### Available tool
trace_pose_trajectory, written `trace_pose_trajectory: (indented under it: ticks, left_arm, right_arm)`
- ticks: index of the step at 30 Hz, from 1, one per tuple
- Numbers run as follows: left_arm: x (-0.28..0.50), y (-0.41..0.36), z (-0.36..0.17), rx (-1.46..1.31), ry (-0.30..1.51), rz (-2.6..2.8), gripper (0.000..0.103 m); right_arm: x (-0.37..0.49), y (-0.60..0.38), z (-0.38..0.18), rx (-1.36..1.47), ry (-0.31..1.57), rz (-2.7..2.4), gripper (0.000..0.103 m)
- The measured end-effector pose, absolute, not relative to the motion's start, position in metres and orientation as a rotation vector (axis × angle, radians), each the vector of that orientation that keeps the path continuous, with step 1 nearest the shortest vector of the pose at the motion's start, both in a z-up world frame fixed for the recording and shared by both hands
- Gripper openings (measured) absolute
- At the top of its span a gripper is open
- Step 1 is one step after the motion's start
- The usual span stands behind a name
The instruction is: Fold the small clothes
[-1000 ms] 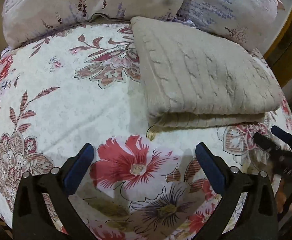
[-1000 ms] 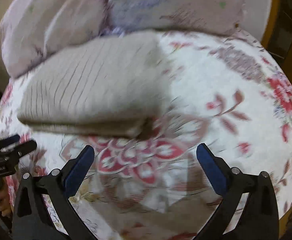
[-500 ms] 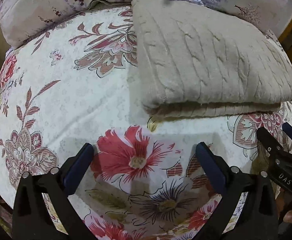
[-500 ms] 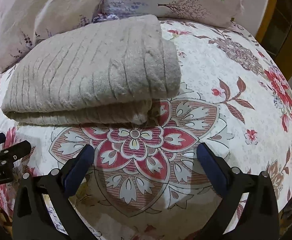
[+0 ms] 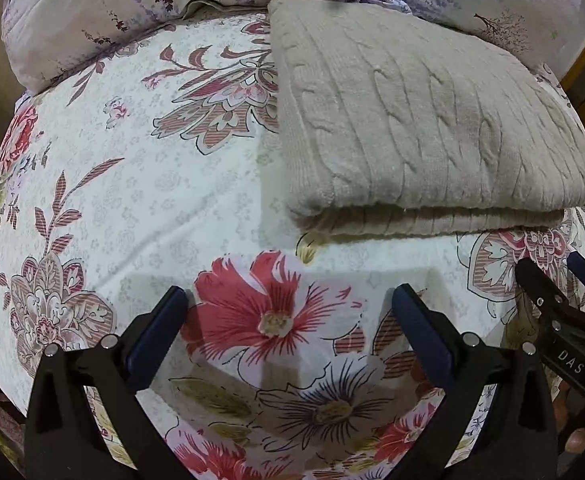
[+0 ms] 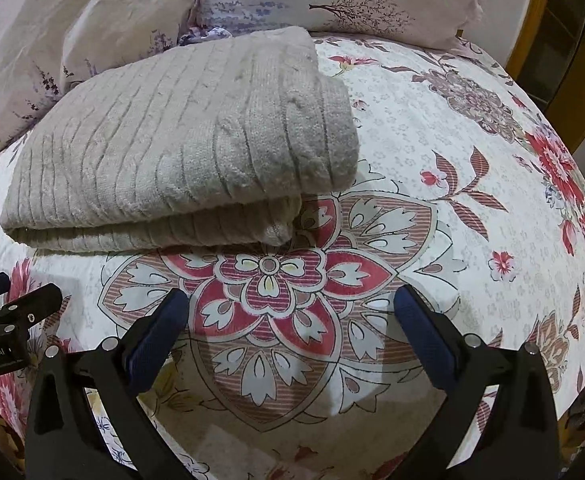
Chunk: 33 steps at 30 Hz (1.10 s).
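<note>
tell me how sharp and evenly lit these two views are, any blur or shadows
Left wrist view: sharp, strong fisheye bulge, dark corners; the left gripper throws soft shadows on the floral bedsheet. Right wrist view: also sharp, same bulge; the folded beige sweater shades the sheet beneath its near edge, and the right gripper casts faint shadows.

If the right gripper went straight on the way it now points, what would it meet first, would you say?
Probably the floral bedsheet: the open right gripper aims past the right end of the folded beige sweater, though depth is unclear.
</note>
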<state>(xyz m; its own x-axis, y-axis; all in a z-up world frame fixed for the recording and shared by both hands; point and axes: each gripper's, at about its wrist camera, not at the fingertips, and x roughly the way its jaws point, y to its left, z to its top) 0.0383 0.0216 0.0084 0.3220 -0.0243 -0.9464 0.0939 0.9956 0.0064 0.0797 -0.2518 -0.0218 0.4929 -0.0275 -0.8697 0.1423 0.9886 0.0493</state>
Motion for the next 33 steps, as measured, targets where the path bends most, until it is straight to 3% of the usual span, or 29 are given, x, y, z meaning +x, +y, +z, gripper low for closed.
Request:
trace_pose_trajectory:
  ticks: [33]
  left_arm:
    - [0.042, 0.0234, 0.0084, 0.064, 1.235, -0.077, 0.101]
  right_arm:
    - [0.0792, -0.2514, -0.021, 0.118, 1.045, -0.104, 0.102]
